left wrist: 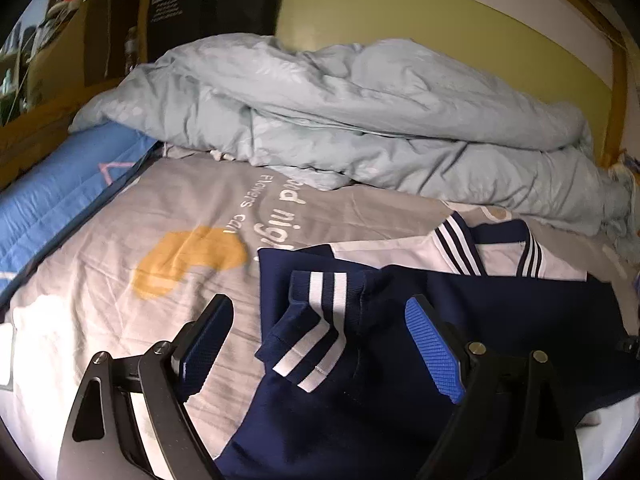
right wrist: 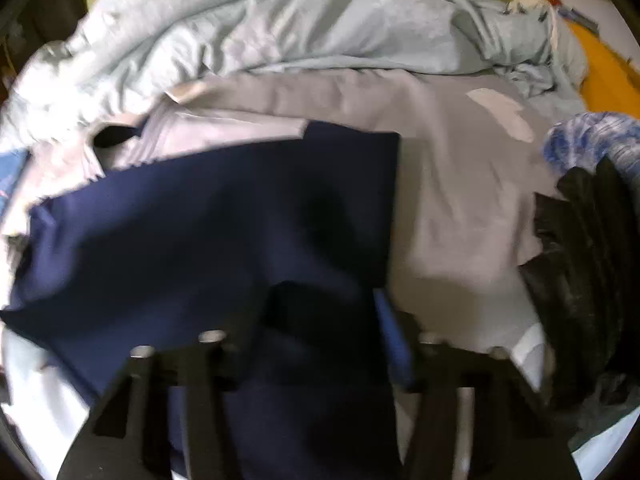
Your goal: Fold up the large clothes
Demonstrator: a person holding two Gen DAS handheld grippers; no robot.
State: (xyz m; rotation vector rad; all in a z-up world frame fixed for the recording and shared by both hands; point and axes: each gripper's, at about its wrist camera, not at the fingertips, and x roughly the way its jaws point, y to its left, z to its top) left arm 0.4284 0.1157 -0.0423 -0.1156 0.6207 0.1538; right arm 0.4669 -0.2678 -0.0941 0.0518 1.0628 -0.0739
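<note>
A navy and white shirt [left wrist: 460, 320] with striped collar and cuffs lies on the grey bedsheet [left wrist: 120, 240]. Its folded striped sleeve cuff [left wrist: 316, 332] lies between the fingers of my left gripper [left wrist: 320, 344], which is open above it and holds nothing. In the right wrist view the shirt's navy body [right wrist: 220, 220] spreads across the grey bedsheet [right wrist: 460, 200], white part at the back left. My right gripper [right wrist: 316, 344] is open over the navy cloth; the view is blurred.
A crumpled pale blue duvet [left wrist: 340, 112] is heaped at the back of the bed. A blue mat [left wrist: 52, 200] lies at the left. A dark garment [right wrist: 588, 280] and a blue patterned cloth [right wrist: 592, 140] lie at the right. A yellow wall [left wrist: 420, 24] stands behind.
</note>
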